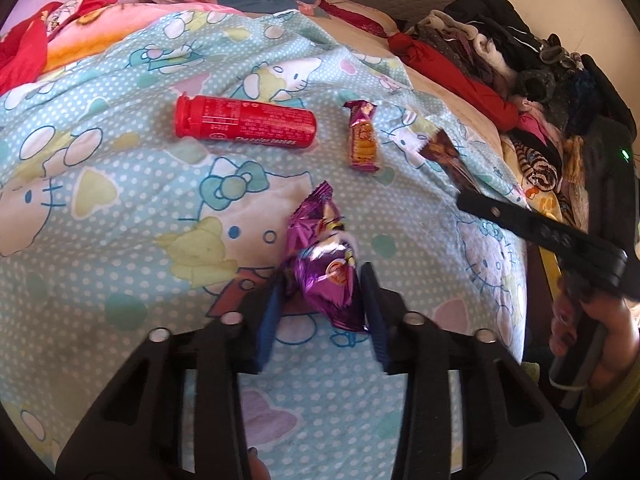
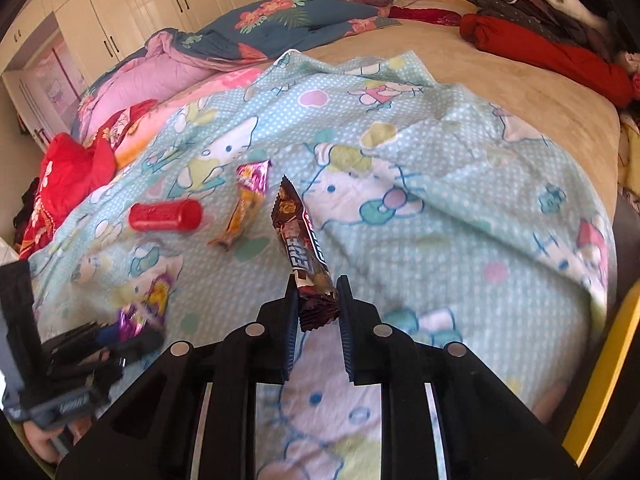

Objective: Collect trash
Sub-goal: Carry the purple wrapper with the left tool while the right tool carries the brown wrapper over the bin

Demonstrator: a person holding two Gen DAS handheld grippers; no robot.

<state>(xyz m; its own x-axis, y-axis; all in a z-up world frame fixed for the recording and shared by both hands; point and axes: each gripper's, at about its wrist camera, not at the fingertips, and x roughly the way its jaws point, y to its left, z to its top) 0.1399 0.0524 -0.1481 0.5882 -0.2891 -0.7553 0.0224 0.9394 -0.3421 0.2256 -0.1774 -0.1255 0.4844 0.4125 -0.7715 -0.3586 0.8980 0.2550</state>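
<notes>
My left gripper (image 1: 325, 280) is shut on a crumpled purple foil wrapper (image 1: 320, 264), held just above the Hello Kitty blanket (image 1: 120, 208). My right gripper (image 2: 318, 284) is shut on a brown snack bar wrapper (image 2: 304, 248), which sticks up and forward above the blanket (image 2: 440, 208). That brown wrapper (image 1: 448, 156) and the right gripper (image 1: 460, 200) also show at the right of the left wrist view. A red plastic tube (image 1: 244, 122) and an orange-purple candy wrapper (image 1: 362, 136) lie on the blanket; they also show in the right wrist view: the tube (image 2: 166, 215), the wrapper (image 2: 244, 208).
Folded quilts (image 2: 240, 32) and red clothes (image 2: 76, 168) lie at the bed's far and left sides. A pile of clothes (image 1: 520, 60) lines the right side. White wardrobes (image 2: 120, 8) stand behind. A yellow edge (image 2: 600, 380) shows at the right.
</notes>
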